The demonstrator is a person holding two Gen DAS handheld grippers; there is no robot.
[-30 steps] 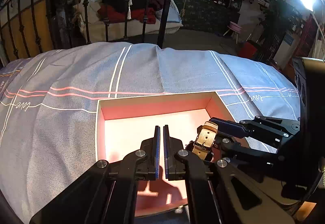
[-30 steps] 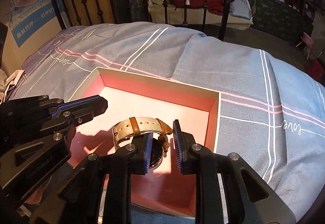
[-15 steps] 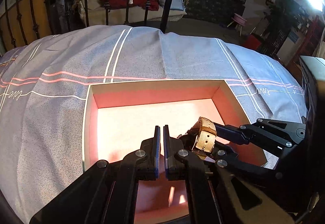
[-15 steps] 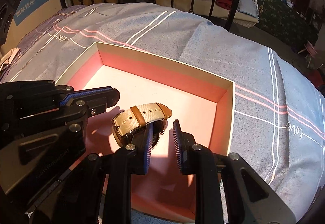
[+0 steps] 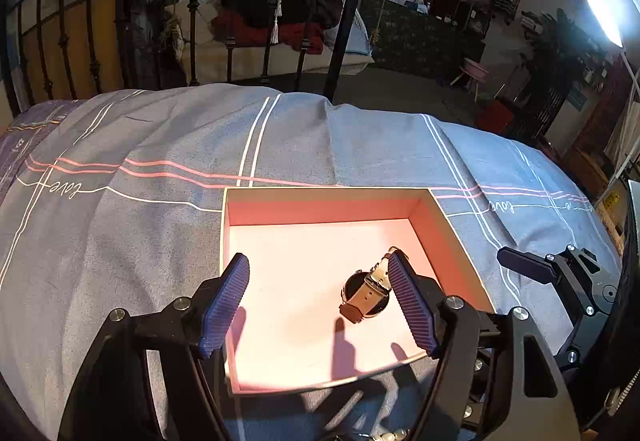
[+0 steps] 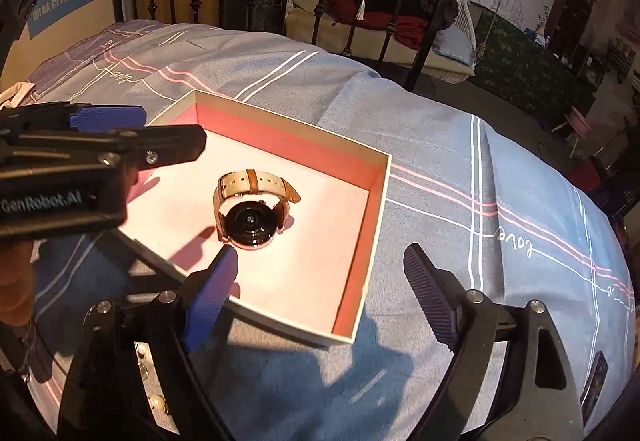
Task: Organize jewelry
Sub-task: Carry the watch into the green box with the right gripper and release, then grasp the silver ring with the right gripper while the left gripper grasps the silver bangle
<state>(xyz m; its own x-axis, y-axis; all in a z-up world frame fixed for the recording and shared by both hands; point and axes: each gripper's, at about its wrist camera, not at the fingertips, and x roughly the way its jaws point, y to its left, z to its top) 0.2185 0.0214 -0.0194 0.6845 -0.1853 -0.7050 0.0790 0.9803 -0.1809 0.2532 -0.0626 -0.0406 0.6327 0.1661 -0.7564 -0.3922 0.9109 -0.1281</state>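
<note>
A wristwatch (image 6: 250,209) with a beige and tan strap and a dark round case lies inside an open pink-lined box (image 6: 372,201) on the bed; it also shows in the left wrist view (image 5: 366,295), in the box (image 5: 320,195). My left gripper (image 5: 320,307) is open and empty above the box's near edge. My right gripper (image 6: 320,295) is open and empty, drawn back over the box's near corner. Neither touches the watch. Pearl-like beads (image 6: 156,401) show under the right gripper.
The box rests on a blue-grey bedspread (image 5: 160,145) with pink and white stripes. A black iron bed frame (image 5: 344,25) stands behind. Beyond it is a daybed with clothes (image 5: 272,21) and room clutter. A small dark card (image 6: 596,375) lies at the right.
My right gripper has opened, let the watch go into the box and pulled back. My left gripper has opened from shut and pulled back too.
</note>
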